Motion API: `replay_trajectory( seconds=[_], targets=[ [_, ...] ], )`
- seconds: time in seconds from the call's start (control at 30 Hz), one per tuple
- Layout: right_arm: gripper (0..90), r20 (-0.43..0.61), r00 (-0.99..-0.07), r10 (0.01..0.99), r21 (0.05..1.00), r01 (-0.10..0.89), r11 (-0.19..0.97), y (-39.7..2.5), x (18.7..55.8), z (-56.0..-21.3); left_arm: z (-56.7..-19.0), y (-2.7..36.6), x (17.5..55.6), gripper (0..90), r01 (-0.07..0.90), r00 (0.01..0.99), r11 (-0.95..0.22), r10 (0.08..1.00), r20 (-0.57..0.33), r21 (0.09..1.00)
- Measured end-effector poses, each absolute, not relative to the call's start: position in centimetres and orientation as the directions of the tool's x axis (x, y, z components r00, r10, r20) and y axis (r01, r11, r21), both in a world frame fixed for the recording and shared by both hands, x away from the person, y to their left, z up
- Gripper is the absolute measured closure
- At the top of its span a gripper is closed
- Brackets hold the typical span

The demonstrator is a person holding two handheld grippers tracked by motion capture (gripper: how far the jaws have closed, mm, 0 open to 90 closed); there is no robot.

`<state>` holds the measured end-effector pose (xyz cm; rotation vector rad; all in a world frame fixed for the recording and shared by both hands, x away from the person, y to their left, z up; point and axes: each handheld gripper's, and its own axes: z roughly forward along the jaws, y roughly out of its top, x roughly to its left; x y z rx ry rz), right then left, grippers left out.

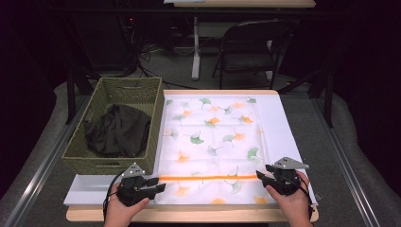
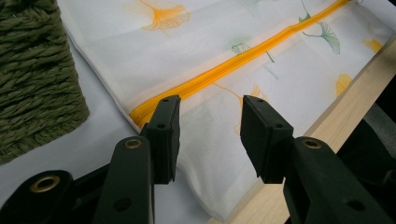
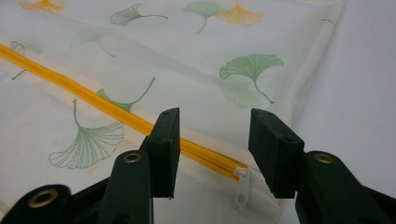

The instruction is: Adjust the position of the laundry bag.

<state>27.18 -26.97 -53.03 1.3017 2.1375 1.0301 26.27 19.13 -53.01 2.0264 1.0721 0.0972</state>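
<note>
A white mesh bag (image 1: 213, 142) printed with green and orange ginkgo leaves lies flat on the table, an orange zipper (image 1: 208, 178) running across its near end. My left gripper (image 1: 160, 184) is open at the zipper's left end (image 2: 140, 114), jaws just above the fabric (image 2: 210, 70). My right gripper (image 1: 261, 176) is open at the zipper's right end, where the white zipper pull (image 3: 243, 189) lies between and just below its jaws. The orange zipper (image 3: 116, 114) runs away to the left in the right gripper view. Neither gripper holds anything.
A woven green basket (image 1: 80, 156) with a dark cloth (image 1: 118, 130) inside stands left of the bag, close to my left gripper; its wall (image 2: 37, 79) is at the left in the left gripper view. The table's wooden front edge (image 2: 345, 102) is near. A folding chair (image 1: 250, 47) stands beyond the table.
</note>
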Motion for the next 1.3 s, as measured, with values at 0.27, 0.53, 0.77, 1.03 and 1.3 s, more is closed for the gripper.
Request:
replay_trajectory(
  seconds=[0.27,0.53,0.77,1.03,1.3],
  targets=[
    [53.5,0.03,-0.501,0.865,0.783,0.55,0.291,-25.9,26.3,-52.7,-52.2,18.4,26.8,56.1,0.637,0.642,-0.306,0.718,-0.267,0.708],
    [53.5,0.042,-0.519,0.854,0.793,0.537,0.287,-25.5,26.1,-52.6,-51.1,16.9,27.6,54.6,0.624,0.661,-0.322,0.703,-0.262,0.712],
    [53.5,0.059,-0.519,0.853,0.789,0.548,0.279,-25.5,26.2,-52.6,-50.4,15.1,28.5,54.5,0.618,0.678,-0.352,0.691,-0.249,0.703],
    [53.7,0.081,-0.516,0.853,0.781,0.564,0.267,-25.6,26.3,-52.6,-49.5,12.3,29.4,54.9,0.611,0.695,-0.39,0.68,-0.232,0.689],
    [52.2,0.093,-0.504,0.859,0.774,0.579,0.256,-26.1,26.4,-53.0,-48.8,10.3,30.6,56.3,0.588,0.722,-0.413,0.655,-0.222,0.696]
  ],
)
